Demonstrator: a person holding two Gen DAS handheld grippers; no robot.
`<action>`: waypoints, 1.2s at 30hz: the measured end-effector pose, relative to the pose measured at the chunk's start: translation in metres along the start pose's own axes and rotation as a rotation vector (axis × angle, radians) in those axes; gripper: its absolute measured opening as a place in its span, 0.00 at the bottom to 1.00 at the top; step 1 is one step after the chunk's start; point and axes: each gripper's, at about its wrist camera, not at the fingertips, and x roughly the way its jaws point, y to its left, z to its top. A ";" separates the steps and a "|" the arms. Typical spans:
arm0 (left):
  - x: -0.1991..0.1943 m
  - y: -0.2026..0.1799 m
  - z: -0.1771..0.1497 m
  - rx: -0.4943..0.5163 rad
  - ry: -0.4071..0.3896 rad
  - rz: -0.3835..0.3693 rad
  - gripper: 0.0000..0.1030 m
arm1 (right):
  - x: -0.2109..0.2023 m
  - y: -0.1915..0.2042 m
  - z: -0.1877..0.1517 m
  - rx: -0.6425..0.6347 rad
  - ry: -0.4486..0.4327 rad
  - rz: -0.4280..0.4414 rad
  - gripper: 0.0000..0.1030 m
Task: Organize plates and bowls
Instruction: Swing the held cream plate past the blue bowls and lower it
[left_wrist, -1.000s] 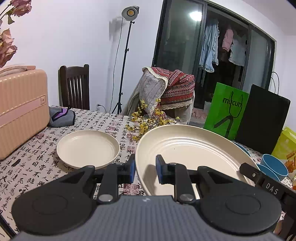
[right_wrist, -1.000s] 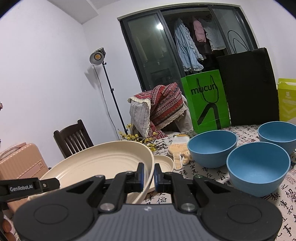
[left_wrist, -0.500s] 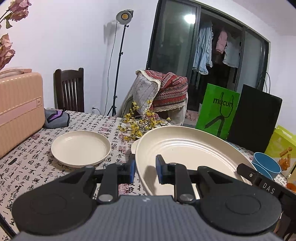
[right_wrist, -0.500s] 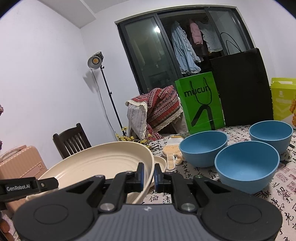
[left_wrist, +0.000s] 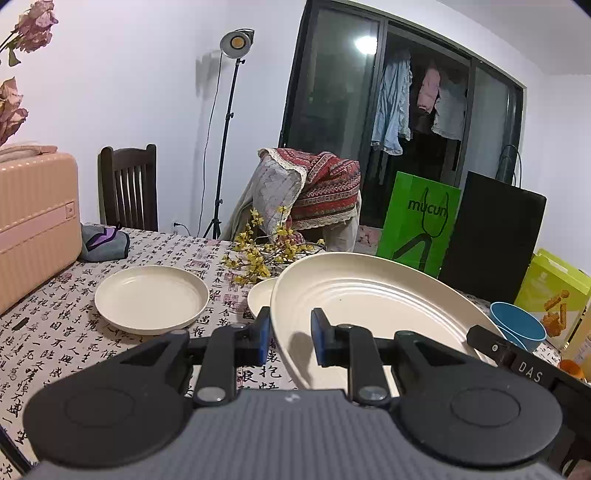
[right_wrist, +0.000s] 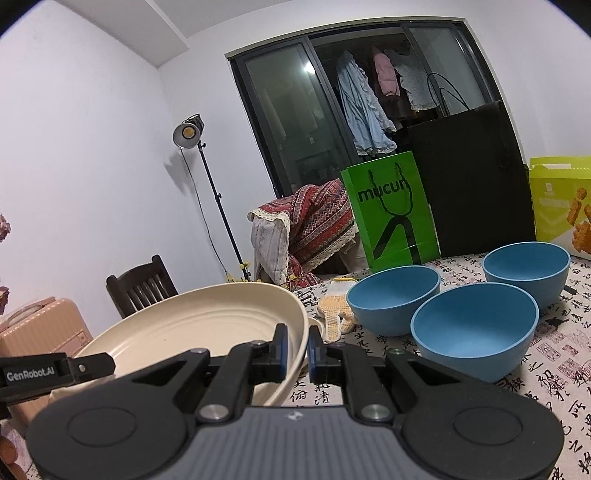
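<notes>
A large cream plate (left_wrist: 369, 295) hangs tilted above the table, gripped from both sides. My left gripper (left_wrist: 290, 332) is shut on its left rim, and my right gripper (right_wrist: 296, 350) is shut on its right rim (right_wrist: 207, 325). On the cloth to the left lies a medium cream plate (left_wrist: 151, 299). A small cream plate (left_wrist: 260, 297) peeks out behind the large one. Three blue bowls (right_wrist: 393, 299) (right_wrist: 474, 328) (right_wrist: 526, 267) stand on the right side of the table; one of them (left_wrist: 517, 326) shows in the left wrist view.
A pink suitcase (left_wrist: 33, 221) fills the table's left end, with a grey pouch (left_wrist: 105, 242) beside it. Yellow flowers (left_wrist: 266, 254), a green bag (left_wrist: 417, 221), a black bag (left_wrist: 491, 236) and a yellow box (left_wrist: 554, 291) line the far edge. A knitted glove (right_wrist: 334, 314) lies near the bowls.
Both grippers have carried the large plate a little to the right; the table's things slid left in both views. The small plate now shows past the large plate's rim.
</notes>
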 end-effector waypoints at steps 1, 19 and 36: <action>-0.001 0.000 -0.001 0.003 -0.001 -0.001 0.21 | -0.001 -0.001 0.000 0.002 0.000 0.001 0.10; -0.009 -0.008 -0.016 0.055 0.011 -0.038 0.22 | -0.019 -0.010 -0.006 -0.023 -0.005 -0.011 0.10; -0.014 -0.017 -0.032 0.083 0.026 -0.068 0.22 | -0.032 -0.023 -0.017 -0.023 0.002 -0.028 0.10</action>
